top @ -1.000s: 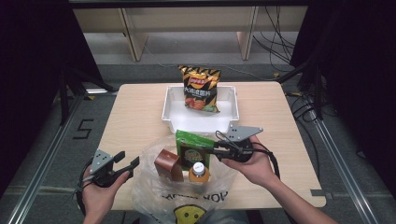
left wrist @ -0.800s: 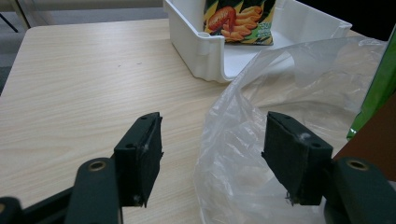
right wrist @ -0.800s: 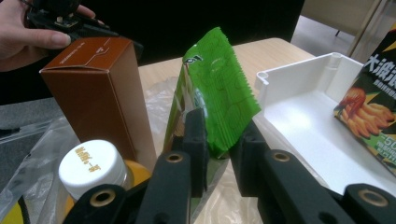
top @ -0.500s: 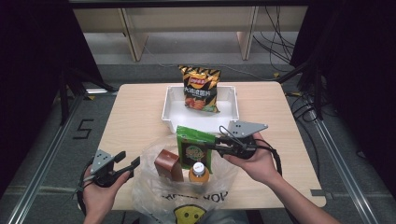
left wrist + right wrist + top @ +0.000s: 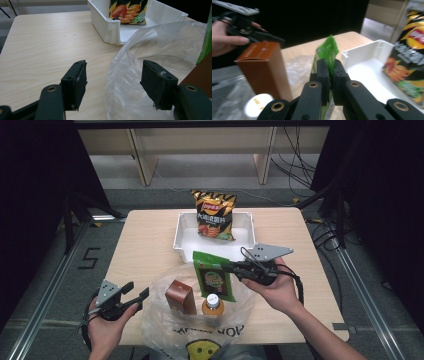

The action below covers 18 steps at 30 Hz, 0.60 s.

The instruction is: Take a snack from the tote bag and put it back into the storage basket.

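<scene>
My right gripper (image 5: 231, 267) (image 5: 331, 72) is shut on the edge of a green snack packet (image 5: 214, 276) (image 5: 327, 51), which hangs over the mouth of a clear plastic bag (image 5: 160, 320) (image 5: 140, 65). Inside the bag stand a brown carton (image 5: 180, 297) (image 5: 263, 67) and a bottle with a white cap (image 5: 212, 304) (image 5: 258, 105). My left gripper (image 5: 136, 296) (image 5: 113, 85) is open at the bag's left side, its jaws on either side of the bag's rim. A white tray (image 5: 186, 227) (image 5: 107, 27) (image 5: 367, 51) farther back holds an upright chip bag (image 5: 215, 214) (image 5: 127, 11) (image 5: 412, 50).
The wooden table (image 5: 145, 245) has bare surface to the left and right of the tray. Its front edge lies under the bag. Dark floor, metal rails and cables surround the table.
My right gripper has lifted the green packet up and away from the bag toward the tray. The left gripper has stayed put at the bag's left side.
</scene>
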Available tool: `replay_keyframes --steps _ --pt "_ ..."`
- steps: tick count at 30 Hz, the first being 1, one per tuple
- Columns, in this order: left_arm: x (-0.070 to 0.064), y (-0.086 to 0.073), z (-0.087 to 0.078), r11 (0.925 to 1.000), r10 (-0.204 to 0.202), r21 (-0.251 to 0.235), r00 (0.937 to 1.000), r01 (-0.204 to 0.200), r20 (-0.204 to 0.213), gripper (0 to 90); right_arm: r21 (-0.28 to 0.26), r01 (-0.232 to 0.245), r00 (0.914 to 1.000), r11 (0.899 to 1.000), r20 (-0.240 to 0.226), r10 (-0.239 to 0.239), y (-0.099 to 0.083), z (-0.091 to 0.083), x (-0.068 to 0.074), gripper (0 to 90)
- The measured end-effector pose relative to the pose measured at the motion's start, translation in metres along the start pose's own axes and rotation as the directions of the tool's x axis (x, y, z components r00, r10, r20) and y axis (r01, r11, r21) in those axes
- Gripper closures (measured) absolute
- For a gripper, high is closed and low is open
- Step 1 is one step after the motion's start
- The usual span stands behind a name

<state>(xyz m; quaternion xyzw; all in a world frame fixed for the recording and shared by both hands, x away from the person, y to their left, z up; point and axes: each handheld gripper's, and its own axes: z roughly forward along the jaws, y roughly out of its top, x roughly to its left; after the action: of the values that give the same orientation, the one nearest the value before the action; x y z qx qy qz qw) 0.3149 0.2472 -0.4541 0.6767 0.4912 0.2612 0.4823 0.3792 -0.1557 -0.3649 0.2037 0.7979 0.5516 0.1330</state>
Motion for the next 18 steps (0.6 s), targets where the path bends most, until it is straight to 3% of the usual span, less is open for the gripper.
replay_keyframes --steps 2,3,9,11,13,14,17,18 --pt "0.0001 0.0 -0.0004 1.0 -0.002 0.001 1.0 0.002 -0.003 36.8 -0.005 -0.002 0.9999 1.0 0.015 0.002 0.0001 0.0018 0.0002 88.2" --pt "0.0003 0.0 -0.0004 1.0 -0.002 0.001 1.0 0.002 -0.004 36.7 0.008 -0.012 0.9999 1.0 -0.005 0.012 0.0004 0.0017 -0.001 88.4" --pt "0.0 -0.0003 0.0004 1.0 -0.004 0.0 1.0 0.004 0.0 36.8 0.0 -0.015 0.9999 1.0 -0.001 0.015 0.002 0.0039 -0.0027 89.5" --pt "0.0 -0.0003 0.0002 1.0 -0.004 0.001 1.0 0.004 -0.002 36.7 0.0 -0.033 0.999 0.999 -0.03 0.033 0.002 0.0063 -0.0025 89.7" --pt "0.0002 -0.0003 0.0001 1.0 -0.003 0.001 1.0 0.003 0.0 36.7 -0.002 -0.015 0.9998 1.0 -0.01 0.015 0.0019 0.0065 -0.0043 89.9" --pt "0.0002 -0.0004 0.0001 1.0 -0.003 0.001 1.0 0.003 0.0 36.7 0.0 -0.039 0.9992 0.999 -0.011 0.039 0.0019 0.0068 -0.0036 89.9" --pt "0.0002 -0.0006 0.0002 1.0 -0.002 0.007 1.0 0.002 -0.001 36.7 -0.016 -0.023 0.9997 1.0 0.009 0.023 0.0031 0.0071 -0.0065 90.0" --pt "0.0002 -0.0008 0.0007 1.0 -0.002 0.006 1.0 0.002 0.002 36.7 0.002 -0.057 0.9984 0.998 0.003 0.057 0.004 0.0062 -0.0057 90.0"
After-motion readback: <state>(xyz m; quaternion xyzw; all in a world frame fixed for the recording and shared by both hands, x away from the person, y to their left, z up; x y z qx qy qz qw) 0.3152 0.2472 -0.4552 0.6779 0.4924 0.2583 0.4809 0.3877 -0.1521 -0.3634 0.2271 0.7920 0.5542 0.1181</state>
